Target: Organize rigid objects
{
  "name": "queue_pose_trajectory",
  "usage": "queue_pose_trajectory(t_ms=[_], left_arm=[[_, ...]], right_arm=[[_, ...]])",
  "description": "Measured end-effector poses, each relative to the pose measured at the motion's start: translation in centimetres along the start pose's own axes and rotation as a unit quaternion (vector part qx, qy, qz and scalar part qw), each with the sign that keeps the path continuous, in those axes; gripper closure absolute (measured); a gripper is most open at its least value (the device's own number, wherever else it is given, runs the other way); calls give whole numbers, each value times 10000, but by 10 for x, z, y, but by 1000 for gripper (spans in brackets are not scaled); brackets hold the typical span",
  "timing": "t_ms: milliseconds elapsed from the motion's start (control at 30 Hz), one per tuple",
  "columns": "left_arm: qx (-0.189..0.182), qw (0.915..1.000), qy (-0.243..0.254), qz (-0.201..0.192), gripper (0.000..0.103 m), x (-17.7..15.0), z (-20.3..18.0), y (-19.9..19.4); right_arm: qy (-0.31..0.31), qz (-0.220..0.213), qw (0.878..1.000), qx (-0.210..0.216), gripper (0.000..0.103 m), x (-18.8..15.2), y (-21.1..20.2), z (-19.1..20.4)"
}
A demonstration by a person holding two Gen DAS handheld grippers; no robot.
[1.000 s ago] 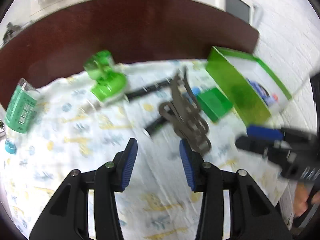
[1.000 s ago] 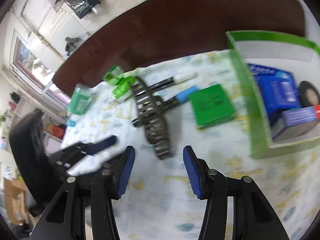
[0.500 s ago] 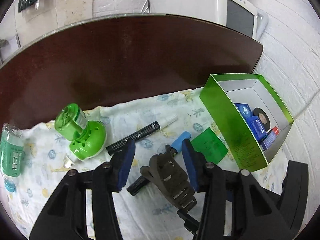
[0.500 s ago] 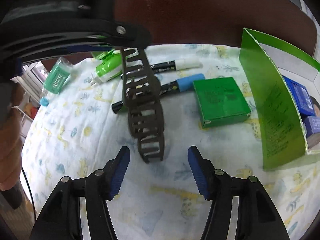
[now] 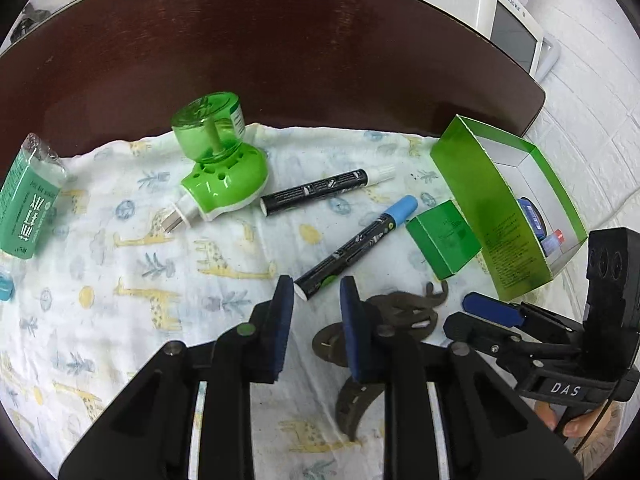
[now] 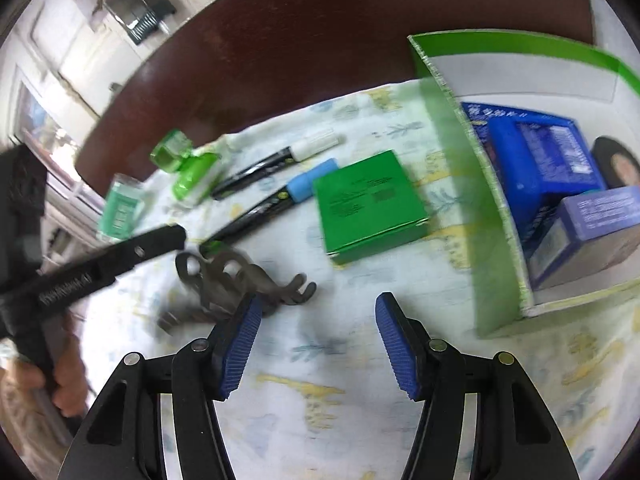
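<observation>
Green mint tube (image 5: 26,204), green plug-in vaporiser (image 5: 218,168), two markers, left gripper (image 5: 316,334) closing on nothing (hair claw (image 5: 400,312) just beside its right finger, on the cloth), right gripper (image 6: 318,344) spread, green box (image 5: 500,208) far right.

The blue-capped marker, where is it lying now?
In the left wrist view the blue-capped marker lies mid-cloth, between the white-capped marker and the small green box.

Place: a home room.
Signs: dark wooden bench (image 5: 280,48), giraffe-print baby cloth (image 5: 132,272), white brick wallpaper (image 5: 592,92), window (image 6: 36,120).
</observation>
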State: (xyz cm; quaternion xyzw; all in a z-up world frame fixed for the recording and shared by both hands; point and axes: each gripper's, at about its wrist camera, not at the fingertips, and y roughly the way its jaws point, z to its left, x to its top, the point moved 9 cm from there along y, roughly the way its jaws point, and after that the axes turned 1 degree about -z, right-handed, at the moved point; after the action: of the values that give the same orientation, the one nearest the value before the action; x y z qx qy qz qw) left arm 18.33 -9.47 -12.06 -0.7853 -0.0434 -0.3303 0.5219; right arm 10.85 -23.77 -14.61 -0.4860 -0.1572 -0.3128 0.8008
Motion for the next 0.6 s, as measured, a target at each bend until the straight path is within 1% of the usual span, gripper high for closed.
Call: queue_pose_trajectory(t_ms=[33, 133, 200, 267, 333, 400, 467, 533, 567, 600], left_arm=[[3, 10000, -46, -36, 83, -2, 1, -3], [-115, 9993, -184, -297, 75, -11, 4, -20], [-161, 9985, -270, -445, 56, -20, 6, -32], [-192, 9982, -126, -558, 48, -31, 1, -41], [-216, 9985, 162, -480, 48, -47, -10, -42], [-240, 9984, 411, -295, 49, -63, -20, -35], [-149, 9983, 559, -27, 51, -76, -26, -21], [-65, 9985, 522, 121, 63, -81, -26, -7], [-40, 9989, 461, 106, 71, -80, -25, -4], [-23, 9991, 417, 27, 75, -77, -23, -3]], right_arm=[[-3, 35, 9999, 106, 41, 0, 3, 4], [-318, 70, 9995, 57, 41, -4, 9, 15], [-662, 46, 9977, 98, 41, -6, 7, 25], [-1009, 44, 9949, 1, 41, -6, 4, 29], [-1285, 46, 9915, -181, 41, -3, 4, 28], [-1574, 148, 9872, -209, 41, -3, 8, 29], [-1823, 221, 9828, -187, 41, -2, 12, 32], [-1963, 280, 9801, -36, 41, -1, 16, 34], [-1992, 304, 9795, 18, 41, 0, 18, 35], [-2000, 334, 9792, 65, 41, 1, 19, 35]])
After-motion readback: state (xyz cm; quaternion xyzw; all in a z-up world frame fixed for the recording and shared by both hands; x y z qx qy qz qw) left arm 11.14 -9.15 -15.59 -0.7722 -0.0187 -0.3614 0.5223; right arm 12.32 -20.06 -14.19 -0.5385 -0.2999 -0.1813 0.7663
